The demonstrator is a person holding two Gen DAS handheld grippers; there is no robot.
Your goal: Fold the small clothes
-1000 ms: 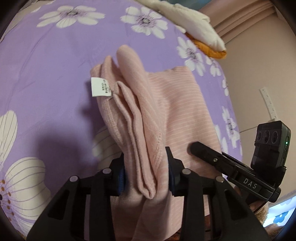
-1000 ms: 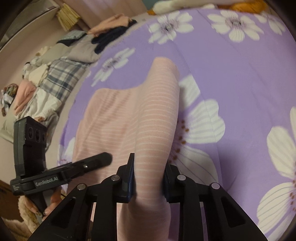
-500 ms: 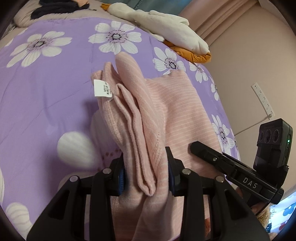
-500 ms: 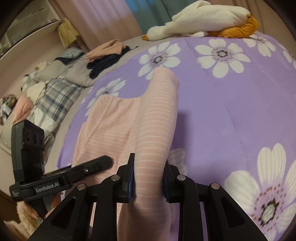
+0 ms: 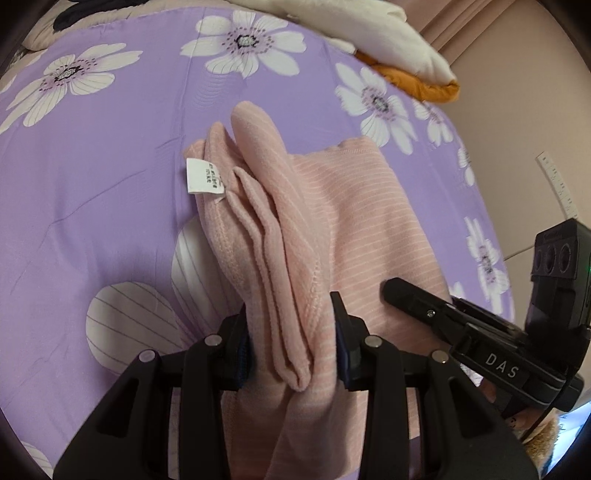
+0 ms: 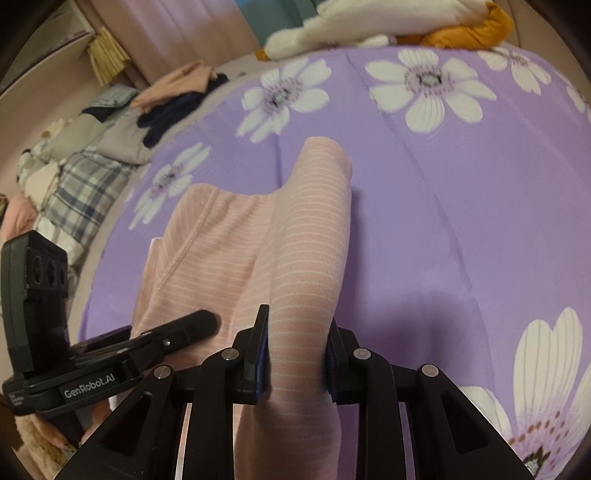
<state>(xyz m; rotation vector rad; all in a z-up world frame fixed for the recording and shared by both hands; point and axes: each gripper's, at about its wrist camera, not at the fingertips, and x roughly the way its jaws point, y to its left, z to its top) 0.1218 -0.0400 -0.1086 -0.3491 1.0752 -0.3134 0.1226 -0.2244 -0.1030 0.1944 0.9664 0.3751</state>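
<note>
Both grippers slid across the bedspread (image 5: 110, 206), fingers clamped on the pink garment (image 5: 369, 229), its near end hidden.

I see a pale pink garment (image 5: 354, 221) with thin white stripes and a white care label (image 5: 201, 176), on my lilac bedsheet (image 5: 92, 177) printed with white daisies; a cream-and-orange cushion (image 6: 388, 22) lies beyond, and a blue-grey plaid cloth (image 6: 77, 184).
</note>
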